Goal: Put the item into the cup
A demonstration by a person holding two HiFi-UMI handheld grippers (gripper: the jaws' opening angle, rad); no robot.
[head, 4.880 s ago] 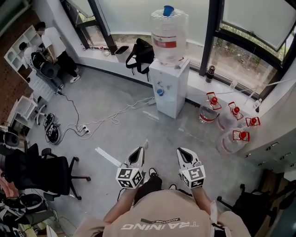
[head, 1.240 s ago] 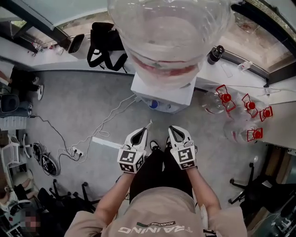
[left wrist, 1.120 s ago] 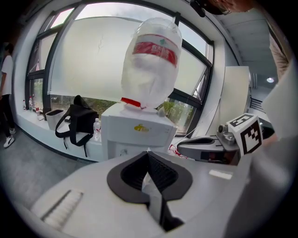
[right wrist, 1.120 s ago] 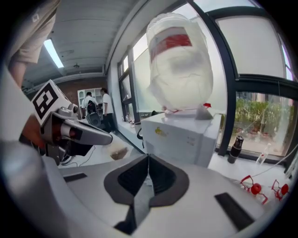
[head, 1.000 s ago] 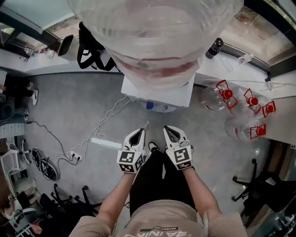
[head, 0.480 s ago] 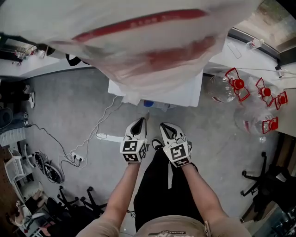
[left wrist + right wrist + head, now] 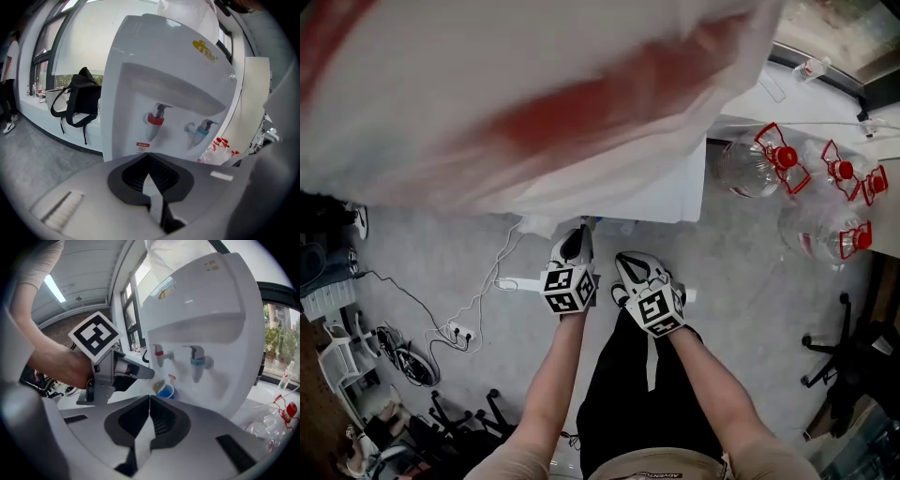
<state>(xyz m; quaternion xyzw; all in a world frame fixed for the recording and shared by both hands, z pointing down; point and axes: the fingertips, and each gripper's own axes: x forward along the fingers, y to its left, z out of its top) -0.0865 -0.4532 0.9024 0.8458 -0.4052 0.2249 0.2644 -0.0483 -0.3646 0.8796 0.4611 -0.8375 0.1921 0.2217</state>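
Observation:
A blue cup [image 7: 165, 391] stands at the front of the white water dispenser [image 7: 211, 301], below its taps. My left gripper [image 7: 151, 376] is shut on a small pale item [image 7: 158, 384], which hangs just over the cup's rim. In the left gripper view the left gripper [image 7: 149, 161] faces the dispenser's red tap [image 7: 156, 118], and its own body hides the cup. My right gripper [image 7: 149, 401] is shut with nothing in it, a little behind the left one. In the head view the left gripper [image 7: 578, 234] reaches under the dispenser's edge and the right gripper [image 7: 625, 261] sits beside it.
A big water bottle [image 7: 534, 94] atop the dispenser fills the upper head view. Several empty bottles with red caps [image 7: 769, 159] lie on the floor to the right. Cables and a power strip [image 7: 455, 328] lie on the left. A black bag [image 7: 77, 101] rests on the window ledge.
The person has stepped up to the dispenser. Both grippers moved forward, and the left one now reaches under the dispenser's front. The bottle has grown to fill the upper head view.

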